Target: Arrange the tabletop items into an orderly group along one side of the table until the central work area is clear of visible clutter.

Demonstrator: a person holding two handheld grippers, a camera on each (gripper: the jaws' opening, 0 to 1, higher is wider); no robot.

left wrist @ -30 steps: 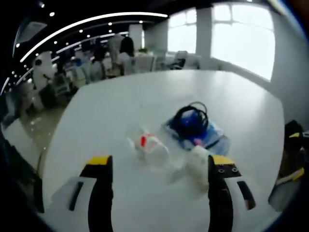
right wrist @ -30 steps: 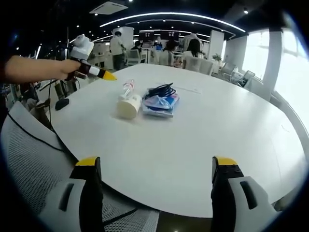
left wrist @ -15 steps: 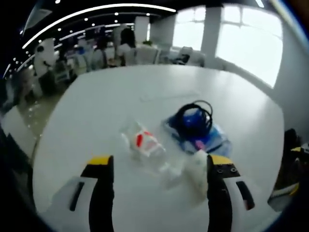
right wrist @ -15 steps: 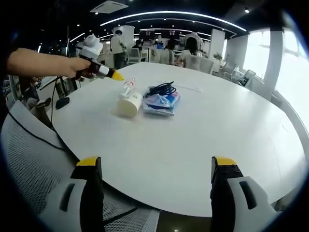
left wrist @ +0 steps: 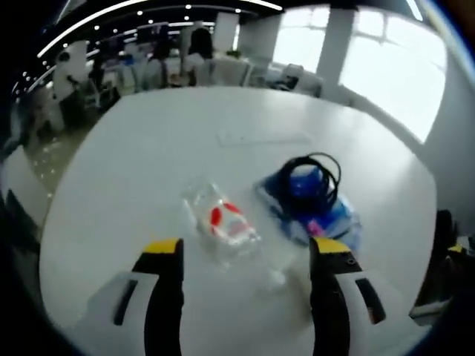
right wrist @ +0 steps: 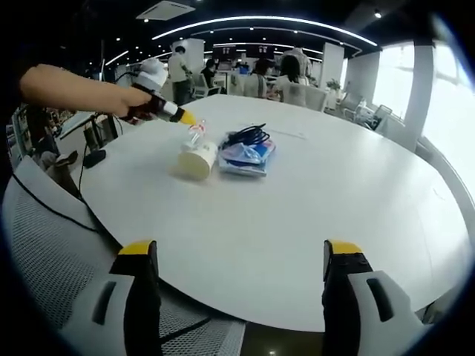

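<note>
A clear plastic bottle point(left wrist: 223, 222) with a red label lies on the white round table point(left wrist: 133, 170), just ahead of my left gripper point(left wrist: 246, 248), whose jaws stand open on either side of it. Right of the bottle lies a blue packet point(left wrist: 315, 204) with a black cable coiled on it. In the right gripper view a hand holds the left gripper point(right wrist: 174, 113) close to the bottle point(right wrist: 197, 133). A white cup point(right wrist: 197, 161) lies beside the blue packet point(right wrist: 249, 157). My right gripper point(right wrist: 239, 252) hangs open at the table's near edge, holding nothing.
A thin white strip point(left wrist: 263, 137) lies on the table beyond the items. A grey mesh chair point(right wrist: 44, 245) stands at the near left edge of the table point(right wrist: 312, 222). Desks, chairs and people fill the room behind, with bright windows to the right.
The left gripper has moved forward and down toward the bottle, which now sits nearer its jaws. The right gripper has stayed where it was.
</note>
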